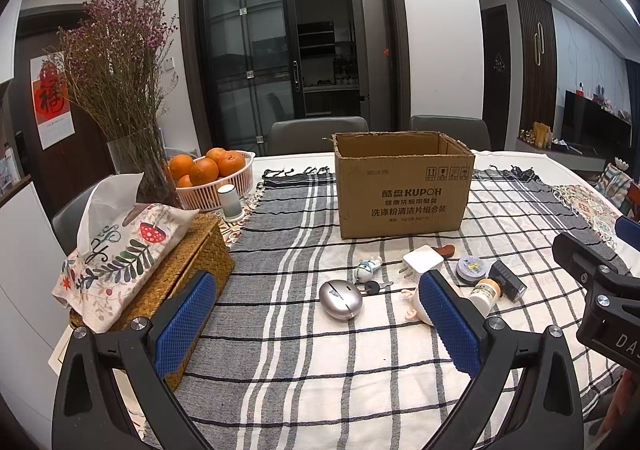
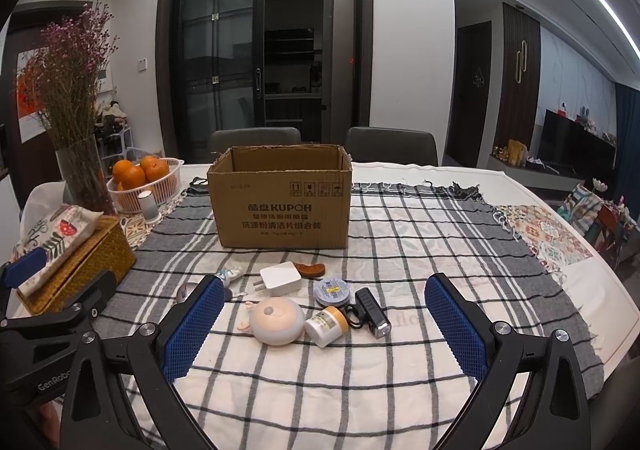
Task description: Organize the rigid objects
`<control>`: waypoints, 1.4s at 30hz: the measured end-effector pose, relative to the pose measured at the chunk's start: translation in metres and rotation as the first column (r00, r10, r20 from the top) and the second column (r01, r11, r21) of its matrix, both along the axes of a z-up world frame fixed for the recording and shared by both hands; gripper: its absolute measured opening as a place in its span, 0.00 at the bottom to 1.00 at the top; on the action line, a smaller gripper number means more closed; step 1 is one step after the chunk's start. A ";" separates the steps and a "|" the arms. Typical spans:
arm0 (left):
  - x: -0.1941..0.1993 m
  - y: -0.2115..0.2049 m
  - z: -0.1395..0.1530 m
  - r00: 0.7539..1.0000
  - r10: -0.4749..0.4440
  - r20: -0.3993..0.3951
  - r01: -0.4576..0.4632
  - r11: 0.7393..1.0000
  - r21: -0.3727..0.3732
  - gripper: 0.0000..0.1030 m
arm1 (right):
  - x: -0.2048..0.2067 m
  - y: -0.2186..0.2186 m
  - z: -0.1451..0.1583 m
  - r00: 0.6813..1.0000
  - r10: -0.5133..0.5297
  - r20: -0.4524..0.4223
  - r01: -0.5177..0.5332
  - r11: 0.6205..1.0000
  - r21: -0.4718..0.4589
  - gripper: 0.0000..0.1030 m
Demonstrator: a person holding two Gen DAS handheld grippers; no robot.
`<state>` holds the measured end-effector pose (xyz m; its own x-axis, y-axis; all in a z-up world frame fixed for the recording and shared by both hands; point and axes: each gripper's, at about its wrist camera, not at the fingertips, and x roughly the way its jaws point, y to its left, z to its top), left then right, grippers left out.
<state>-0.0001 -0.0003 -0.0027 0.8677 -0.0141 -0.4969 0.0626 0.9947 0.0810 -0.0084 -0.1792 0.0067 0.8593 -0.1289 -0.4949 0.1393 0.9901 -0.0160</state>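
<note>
Small items lie clustered on the checked cloth (image 2: pixel 400 250) before the open cardboard box (image 2: pixel 282 198): a white charger (image 2: pixel 280 277), round pink toy (image 2: pixel 277 320), white bottle (image 2: pixel 326 326), black flashlight (image 2: pixel 373 312). Left gripper (image 1: pixel 316 324) and right gripper (image 2: pixel 324 324) hover spread wide, holding nothing

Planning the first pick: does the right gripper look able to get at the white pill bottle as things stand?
Probably yes. The right gripper is open and empty, and the white pill bottle lies ahead between its fingers. The round pink toy and black flashlight crowd its sides.
</note>
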 end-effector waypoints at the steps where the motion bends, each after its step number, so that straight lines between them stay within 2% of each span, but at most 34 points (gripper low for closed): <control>1: 0.000 0.000 0.000 1.000 0.000 0.000 0.000 1.000 0.000 1.00 | -0.001 0.000 0.000 1.000 -0.001 0.003 0.001 1.000 -0.001 0.99; 42: 0.003 0.003 -0.003 1.000 -0.005 -0.016 0.005 1.000 -0.003 1.00 | -0.001 0.003 -0.003 1.000 0.010 0.000 -0.010 1.000 -0.002 0.99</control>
